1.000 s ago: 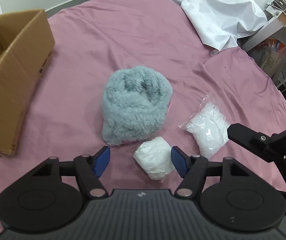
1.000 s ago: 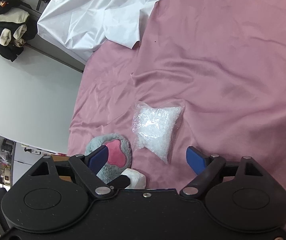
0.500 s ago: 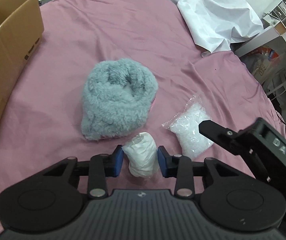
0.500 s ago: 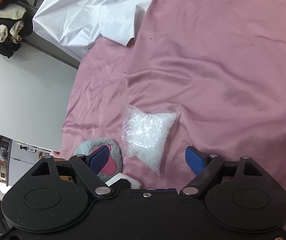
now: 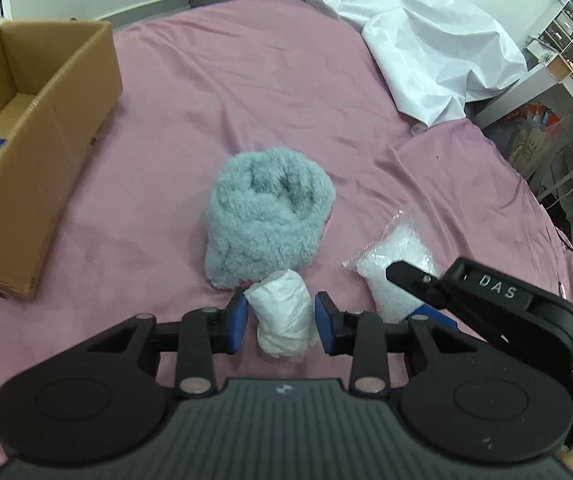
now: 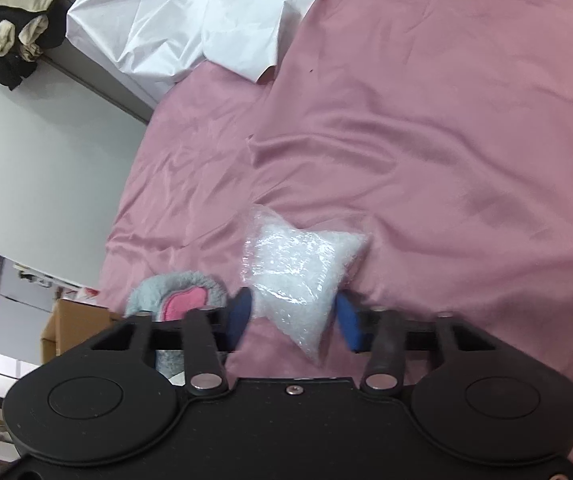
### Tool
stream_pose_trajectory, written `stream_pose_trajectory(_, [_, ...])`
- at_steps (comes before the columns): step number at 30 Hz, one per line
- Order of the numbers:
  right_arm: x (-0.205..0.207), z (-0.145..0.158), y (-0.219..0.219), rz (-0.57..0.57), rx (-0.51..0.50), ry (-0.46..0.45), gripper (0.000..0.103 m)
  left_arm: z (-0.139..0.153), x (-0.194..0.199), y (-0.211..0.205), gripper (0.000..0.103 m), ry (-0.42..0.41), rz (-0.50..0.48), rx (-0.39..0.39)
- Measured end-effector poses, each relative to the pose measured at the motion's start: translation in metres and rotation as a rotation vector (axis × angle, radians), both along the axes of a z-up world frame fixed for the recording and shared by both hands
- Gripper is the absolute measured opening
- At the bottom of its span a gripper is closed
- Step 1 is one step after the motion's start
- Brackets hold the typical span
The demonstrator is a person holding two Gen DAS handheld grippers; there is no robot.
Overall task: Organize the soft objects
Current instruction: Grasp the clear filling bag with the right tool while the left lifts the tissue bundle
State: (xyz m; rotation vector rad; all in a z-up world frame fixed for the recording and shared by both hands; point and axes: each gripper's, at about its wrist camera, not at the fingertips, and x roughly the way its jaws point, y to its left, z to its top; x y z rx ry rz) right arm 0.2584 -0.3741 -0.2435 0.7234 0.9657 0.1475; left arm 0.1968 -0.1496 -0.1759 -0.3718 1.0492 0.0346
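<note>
Left gripper point(image 5: 279, 322) clamping a white wad point(image 5: 282, 314) on the pink bedspread point(image 5: 246, 92), grey fluffy item point(image 5: 268, 218) just beyond, clear bead bag point(image 5: 396, 280) under the right gripper point(image 5: 418, 280), cardboard box point(image 5: 42, 120) near the bedspread's left edge

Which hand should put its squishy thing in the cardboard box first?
Probably left. The left gripper pinches the white bundle, and the cardboard box sits on its side. The right gripper, closing around the clear bag, is farther away.

A bed under a pink sheet point(image 5: 286, 80) carries a grey fluffy hat point(image 5: 268, 220), a clear bag point(image 5: 394, 268), a cardboard box point(image 5: 46, 120) at its left edge and a white sheet point(image 5: 426, 36) at the far side.
</note>
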Motion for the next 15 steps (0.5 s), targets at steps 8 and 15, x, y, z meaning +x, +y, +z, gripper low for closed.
stream_pose_trajectory(8, [-0.018,0.014,0.002,0.005,0.009,-0.023,0.025,0.020,-0.016,0.015,0.034,-0.042,0.025,0.021])
stream_pose_trajectory(15, [-0.032,0.029,0.004,0.008,0.021,-0.063,0.025,0.038,-0.023,0.031,0.034,-0.076,0.049,0.026])
